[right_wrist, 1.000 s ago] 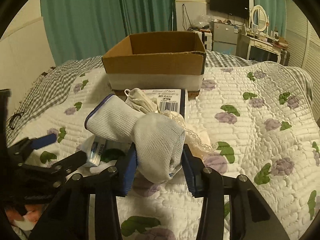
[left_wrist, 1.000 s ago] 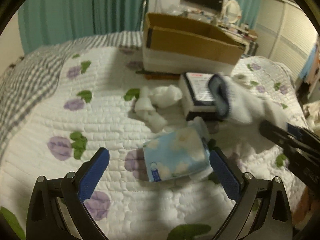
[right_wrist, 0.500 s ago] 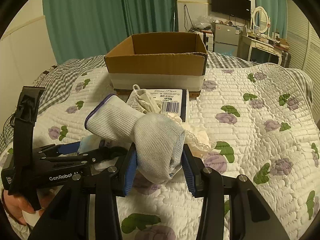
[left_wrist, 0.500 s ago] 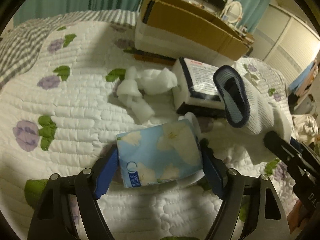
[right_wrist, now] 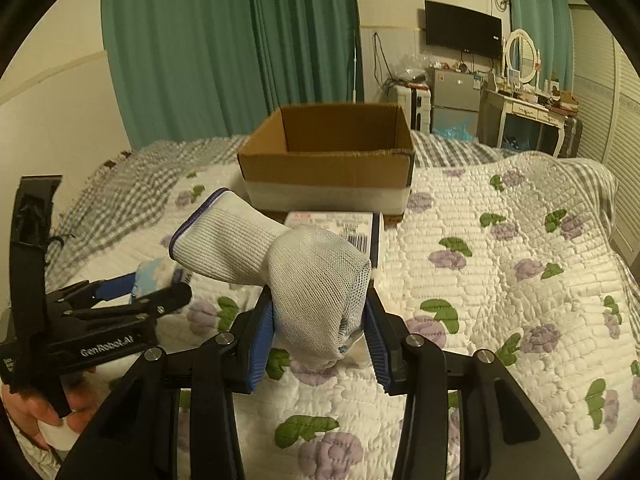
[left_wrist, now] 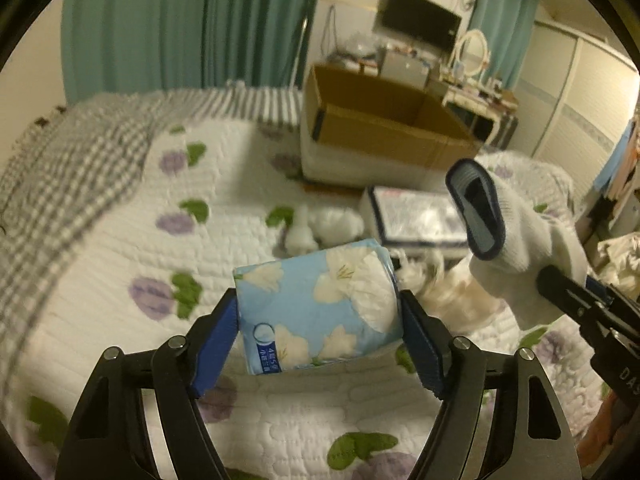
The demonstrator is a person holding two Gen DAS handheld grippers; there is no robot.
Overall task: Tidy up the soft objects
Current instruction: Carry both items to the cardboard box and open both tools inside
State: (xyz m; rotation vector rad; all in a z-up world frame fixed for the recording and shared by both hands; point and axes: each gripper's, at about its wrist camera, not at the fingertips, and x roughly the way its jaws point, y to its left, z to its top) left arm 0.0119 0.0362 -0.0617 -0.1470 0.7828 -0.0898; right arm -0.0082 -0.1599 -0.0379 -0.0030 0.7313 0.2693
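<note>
My left gripper (left_wrist: 318, 330) is shut on a light blue tissue pack (left_wrist: 320, 312) with white flowers and holds it above the quilt. My right gripper (right_wrist: 318, 330) is shut on a white knit glove (right_wrist: 304, 280) with a dark blue cuff, also lifted. The glove shows in the left wrist view (left_wrist: 520, 232) at the right. The left gripper with the pack shows in the right wrist view (right_wrist: 156, 284) at the left. An open cardboard box (right_wrist: 332, 156) stands on the bed beyond both; it also shows in the left wrist view (left_wrist: 384, 128).
A flat white packet with a barcode (right_wrist: 356, 228) lies before the box. White soft bits (left_wrist: 324, 224) and a lace-trimmed cloth (left_wrist: 440, 288) lie on the flowered quilt (right_wrist: 500, 280). Teal curtains, a TV and a dresser stand behind the bed.
My left gripper closed on the tissue pack and lifted it off the quilt. My right gripper has risen with the glove; the box now looks closer.
</note>
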